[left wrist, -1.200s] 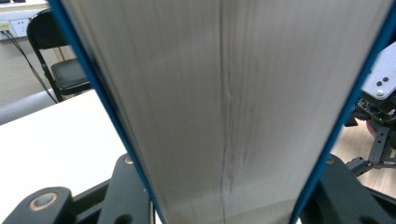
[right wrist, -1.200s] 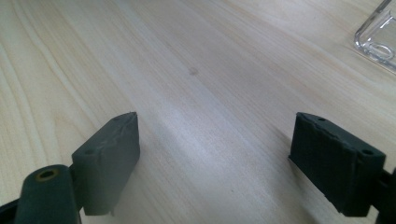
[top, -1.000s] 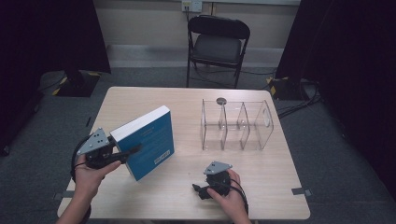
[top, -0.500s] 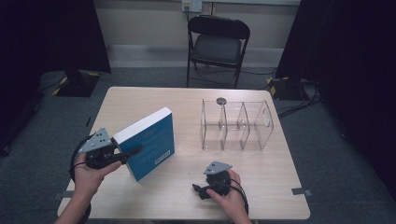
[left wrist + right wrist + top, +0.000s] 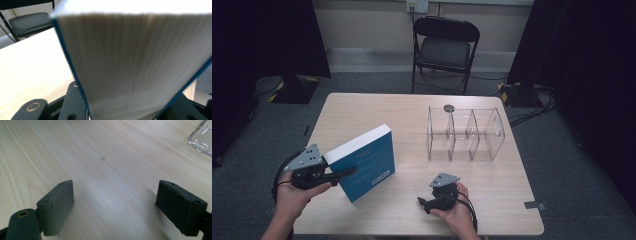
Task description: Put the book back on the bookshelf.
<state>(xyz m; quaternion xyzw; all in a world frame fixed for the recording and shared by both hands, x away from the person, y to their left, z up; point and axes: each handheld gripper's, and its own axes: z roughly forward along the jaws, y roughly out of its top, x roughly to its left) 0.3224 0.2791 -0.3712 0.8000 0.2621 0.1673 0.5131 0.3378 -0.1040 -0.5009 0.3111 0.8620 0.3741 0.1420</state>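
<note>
Black folding chair (image 5: 445,47) behind wooden table (image 5: 362,107), grey carpet (image 5: 572,165)

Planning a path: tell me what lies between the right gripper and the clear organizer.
Bare table: high view shows nothing between right gripper and clear organizer.

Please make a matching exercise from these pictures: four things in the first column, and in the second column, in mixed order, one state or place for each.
Things:
1. blue book
2. clear organizer
3. right gripper
4. folding chair

States or places:
a. open, low over bare wood
b. on the floor beyond the table
c. clamped in the left gripper
d. empty, on the table's right half

Pairs: 1-c, 2-d, 3-a, 4-b
</note>
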